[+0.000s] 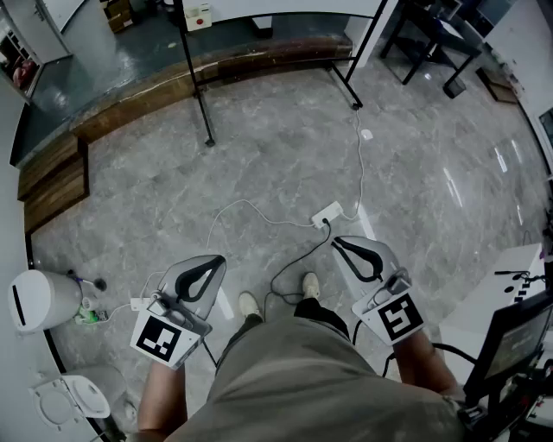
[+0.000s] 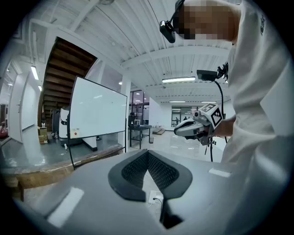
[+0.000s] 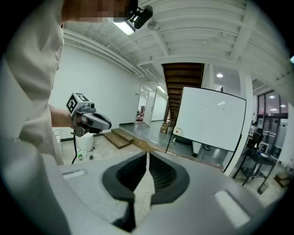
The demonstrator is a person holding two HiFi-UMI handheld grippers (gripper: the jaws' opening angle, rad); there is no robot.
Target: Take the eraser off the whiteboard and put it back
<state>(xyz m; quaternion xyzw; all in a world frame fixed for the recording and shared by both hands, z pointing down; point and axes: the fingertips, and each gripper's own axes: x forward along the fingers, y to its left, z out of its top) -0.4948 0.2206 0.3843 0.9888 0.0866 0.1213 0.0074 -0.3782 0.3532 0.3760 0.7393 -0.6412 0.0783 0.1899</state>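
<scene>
The whiteboard (image 2: pixel 97 110) stands on a black frame across the room, also in the right gripper view (image 3: pixel 211 120). A small white block with a red spot (image 2: pixel 75 133) clings to its lower left corner (image 3: pixel 177 131); it looks like the eraser and shows at the top of the head view (image 1: pixel 197 15). My left gripper (image 1: pixel 220 258) and right gripper (image 1: pixel 335 241) are held at waist height over the floor, far from the board. Both are shut with nothing between the tips (image 2: pixel 148 151) (image 3: pixel 147 153).
The board's black stand legs (image 1: pixel 197 95) rest on the grey stone floor. A white power strip (image 1: pixel 327 213) with cables lies just ahead of my feet. A wooden step (image 1: pixel 52 177) runs along the left, a white bin (image 1: pixel 39 299) beside it, and a desk with a monitor (image 1: pixel 518 337) at right.
</scene>
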